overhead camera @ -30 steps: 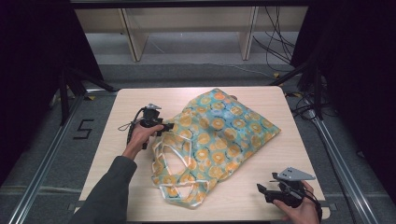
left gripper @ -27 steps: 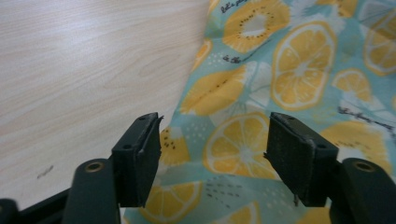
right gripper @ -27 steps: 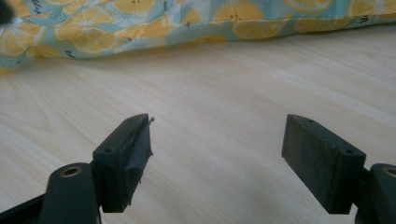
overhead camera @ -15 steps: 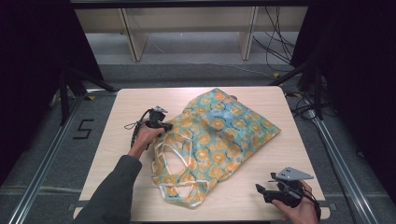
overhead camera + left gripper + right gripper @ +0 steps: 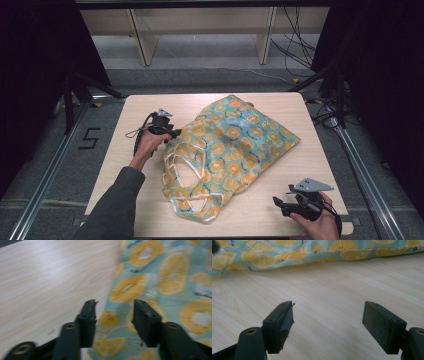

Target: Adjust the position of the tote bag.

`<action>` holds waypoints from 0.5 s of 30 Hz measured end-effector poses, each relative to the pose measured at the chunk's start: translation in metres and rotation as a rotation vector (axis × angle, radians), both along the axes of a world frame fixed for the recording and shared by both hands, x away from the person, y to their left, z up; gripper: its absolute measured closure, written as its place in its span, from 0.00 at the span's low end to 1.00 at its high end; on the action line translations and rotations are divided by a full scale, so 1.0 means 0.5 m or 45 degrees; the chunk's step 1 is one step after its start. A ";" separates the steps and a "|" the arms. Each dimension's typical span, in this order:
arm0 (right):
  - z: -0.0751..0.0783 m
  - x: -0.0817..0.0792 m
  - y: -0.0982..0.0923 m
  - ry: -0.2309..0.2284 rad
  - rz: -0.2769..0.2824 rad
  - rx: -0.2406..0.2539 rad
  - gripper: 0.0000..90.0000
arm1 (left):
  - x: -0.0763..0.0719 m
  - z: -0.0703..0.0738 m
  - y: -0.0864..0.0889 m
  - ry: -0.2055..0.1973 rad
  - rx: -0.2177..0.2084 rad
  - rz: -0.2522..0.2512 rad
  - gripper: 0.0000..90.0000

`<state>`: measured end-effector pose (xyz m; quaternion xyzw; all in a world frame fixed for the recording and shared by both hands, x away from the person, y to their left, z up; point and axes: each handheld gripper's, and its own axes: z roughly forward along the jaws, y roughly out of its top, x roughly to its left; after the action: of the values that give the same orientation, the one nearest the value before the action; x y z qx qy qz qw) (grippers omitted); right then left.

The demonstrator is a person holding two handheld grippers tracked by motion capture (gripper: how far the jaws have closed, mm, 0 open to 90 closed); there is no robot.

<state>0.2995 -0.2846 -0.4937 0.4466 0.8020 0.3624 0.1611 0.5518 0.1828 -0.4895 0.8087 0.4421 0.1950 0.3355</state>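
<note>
A teal cloth bag (image 5: 235,145) printed with orange slices lies flat across the middle of the wooden table (image 5: 310,160), its looped handles (image 5: 185,170) toward the front left. My left gripper (image 5: 175,133) rests at the bag's left edge. In the left gripper view it (image 5: 115,315) is open, its jaws straddling the hem of the bag (image 5: 162,277) where cloth meets bare wood. My right gripper (image 5: 278,204) sits near the front right corner, apart from the bag. It (image 5: 328,315) is wide open over bare wood, with the bag (image 5: 287,252) lying farther ahead.
The table's front edge runs just behind my right hand (image 5: 320,227). Metal rails (image 5: 365,175) flank the table on the floor, a "5" mark (image 5: 90,138) is at the left, and shelf legs (image 5: 142,42) and cables (image 5: 300,45) stand beyond the far edge.
My left gripper has shifted only slightly at the bag's left edge. The right gripper has crept a little to the left. The bag lies as before.
</note>
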 end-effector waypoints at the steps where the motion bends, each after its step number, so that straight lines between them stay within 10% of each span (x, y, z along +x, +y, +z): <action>1: 0.000 0.000 0.000 -0.009 0.007 -0.002 0.28 | 0.006 -0.003 0.000 0.007 -0.002 0.001 0.49; 7: -0.001 -0.001 0.004 -0.015 0.019 -0.021 0.28 | 0.031 -0.026 -0.012 0.102 0.031 -0.090 0.45; 15: -0.001 -0.003 0.007 0.011 0.009 0.003 0.28 | 0.033 -0.034 -0.025 0.096 -0.001 -0.131 0.83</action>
<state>0.2979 -0.2813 -0.4942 0.4456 0.8039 0.3619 0.1560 0.5685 0.1704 -0.5065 0.8371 0.4122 0.1465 0.3283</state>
